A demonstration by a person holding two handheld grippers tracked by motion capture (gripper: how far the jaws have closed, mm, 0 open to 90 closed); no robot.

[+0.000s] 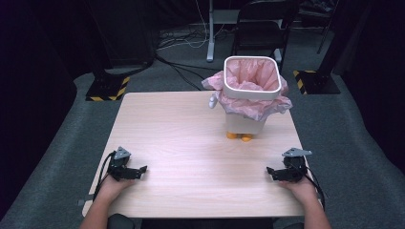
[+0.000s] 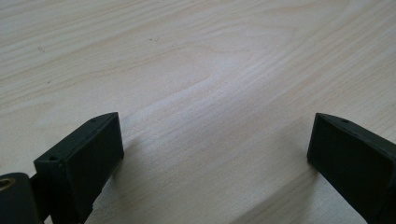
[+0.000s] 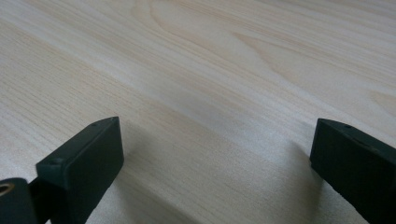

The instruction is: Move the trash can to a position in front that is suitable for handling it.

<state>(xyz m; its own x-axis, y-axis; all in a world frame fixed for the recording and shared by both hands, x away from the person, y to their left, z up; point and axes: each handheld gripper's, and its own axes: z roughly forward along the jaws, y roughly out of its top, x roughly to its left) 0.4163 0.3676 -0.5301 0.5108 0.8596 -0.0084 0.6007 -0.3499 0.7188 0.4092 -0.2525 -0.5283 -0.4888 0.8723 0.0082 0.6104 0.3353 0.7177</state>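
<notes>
A small white bin with a pink bag liner stands upright on the far right part of the light wooden table; it has orange feet. My left gripper rests near the table's front left, held in a hand, well apart from the bin. Its jaws stand wide with bare wood between them. My right gripper rests near the front right, also in a hand. Its jaws are likewise spread over bare tabletop. Neither gripper holds anything.
Behind the table are a black chair, a metal post, cables on the grey carpet, and two stand bases with yellow-black tape. The table's edges lie close to both hands.
</notes>
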